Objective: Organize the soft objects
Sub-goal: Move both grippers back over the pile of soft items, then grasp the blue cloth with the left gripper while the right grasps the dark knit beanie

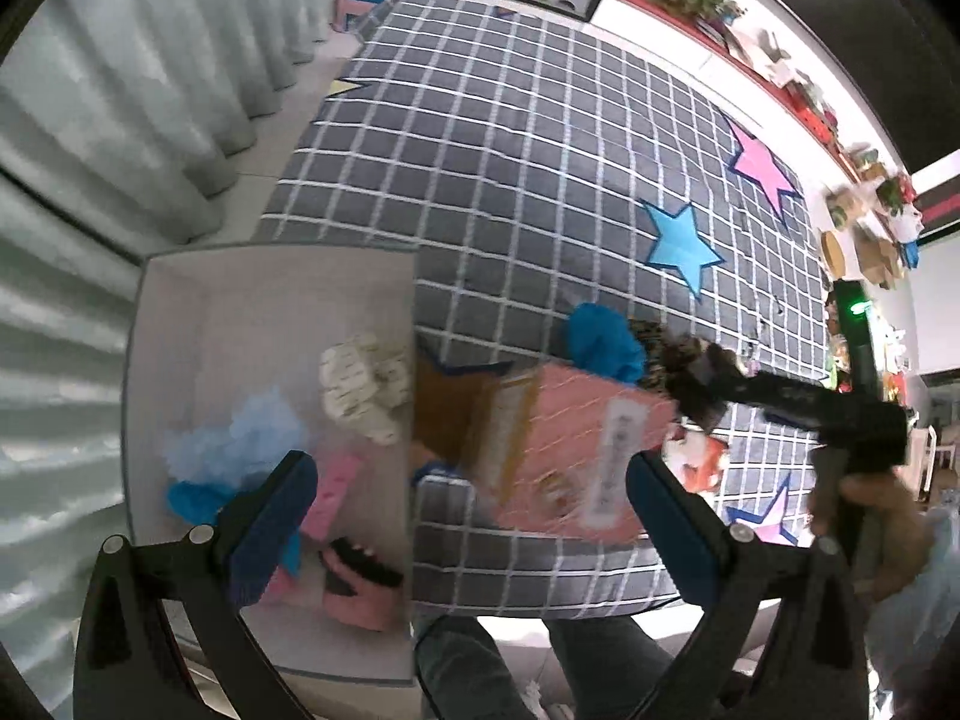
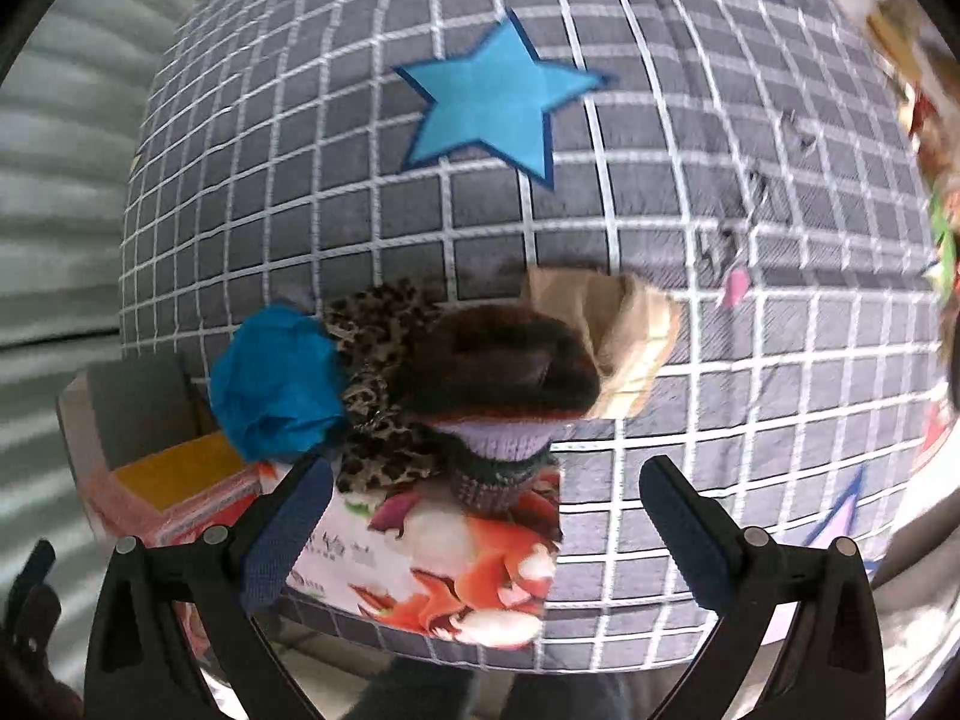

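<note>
A grid-patterned bed (image 2: 630, 360) is filling both views, with a white box (image 1: 180, 300) sitting beside it, under and ahead of the left gripper (image 1: 471, 531), whose jaws are gaping wide and holding nothing. The box is already holding about five soft things. The right gripper (image 2: 486, 531) is also hanging spread and empty. Straight ahead of its jaws, one clump is lying: a blue cloth (image 2: 276, 384) to the left, a leopard scrunchie (image 2: 378, 384) touching it, one dark knit sock (image 2: 504, 378) centred, running left to right. The right gripper is the nearer, so the sock looks like its pick.
</note>
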{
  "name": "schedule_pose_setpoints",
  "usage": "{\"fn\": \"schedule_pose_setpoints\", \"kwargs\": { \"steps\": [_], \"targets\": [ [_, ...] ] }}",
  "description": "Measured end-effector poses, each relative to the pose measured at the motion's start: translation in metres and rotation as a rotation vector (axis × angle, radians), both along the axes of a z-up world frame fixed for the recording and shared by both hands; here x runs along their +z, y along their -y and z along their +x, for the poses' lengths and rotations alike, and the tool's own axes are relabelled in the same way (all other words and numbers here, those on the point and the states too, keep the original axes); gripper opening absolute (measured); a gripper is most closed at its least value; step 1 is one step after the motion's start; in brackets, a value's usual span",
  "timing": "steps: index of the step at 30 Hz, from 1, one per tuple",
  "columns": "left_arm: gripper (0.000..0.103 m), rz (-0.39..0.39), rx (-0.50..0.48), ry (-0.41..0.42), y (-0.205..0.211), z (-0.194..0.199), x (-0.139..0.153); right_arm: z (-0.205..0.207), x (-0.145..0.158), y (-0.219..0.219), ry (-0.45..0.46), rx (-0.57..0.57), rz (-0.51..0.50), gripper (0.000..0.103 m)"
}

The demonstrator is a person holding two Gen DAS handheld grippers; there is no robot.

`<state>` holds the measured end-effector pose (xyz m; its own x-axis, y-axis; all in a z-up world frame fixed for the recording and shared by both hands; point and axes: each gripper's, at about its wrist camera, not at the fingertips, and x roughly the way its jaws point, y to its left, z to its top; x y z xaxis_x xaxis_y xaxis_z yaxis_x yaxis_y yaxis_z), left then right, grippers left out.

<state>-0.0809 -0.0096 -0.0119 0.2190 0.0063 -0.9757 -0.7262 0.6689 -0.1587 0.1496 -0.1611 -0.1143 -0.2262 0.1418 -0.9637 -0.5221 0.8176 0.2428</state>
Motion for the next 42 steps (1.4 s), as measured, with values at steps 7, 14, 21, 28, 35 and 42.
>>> {"fn": "schedule_pose_setpoints", "kwargs": {
  "steps": [7, 14, 21, 28, 35, 42],
  "targets": [
    [0.103, -0.093, -0.043, -0.038, -0.005, 0.061, -0.009, 0.009, -0.030, -0.001, -0.097, -0.101, 0.051, 0.103],
    [0.103, -0.153, -0.141, -0.173, -0.003, 0.126, -0.039, 0.023, -0.047, 0.011, -0.179, -0.186, 0.072, 0.091],
    [0.103, -0.205, -0.207, -0.325, 0.003, 0.172, -0.080, 0.034, -0.052, 0.031, -0.265, -0.202, 0.132, 0.047],
    [0.103, -0.305, -0.163, -0.470, 0.001, 0.190, -0.127, 0.043, -0.042, 0.060, -0.312, -0.213, 0.214, 0.043],
    [0.103, -0.350, -0.116, -0.620, -0.002, 0.197, -0.172, 0.052, -0.028, 0.089, -0.339, -0.244, 0.278, 0.043],
    [0.084, -0.381, -0.146, -0.673, 0.009, 0.207, -0.197, 0.058, -0.021, 0.101, -0.310, -0.236, 0.296, 0.043]
  ]
}}
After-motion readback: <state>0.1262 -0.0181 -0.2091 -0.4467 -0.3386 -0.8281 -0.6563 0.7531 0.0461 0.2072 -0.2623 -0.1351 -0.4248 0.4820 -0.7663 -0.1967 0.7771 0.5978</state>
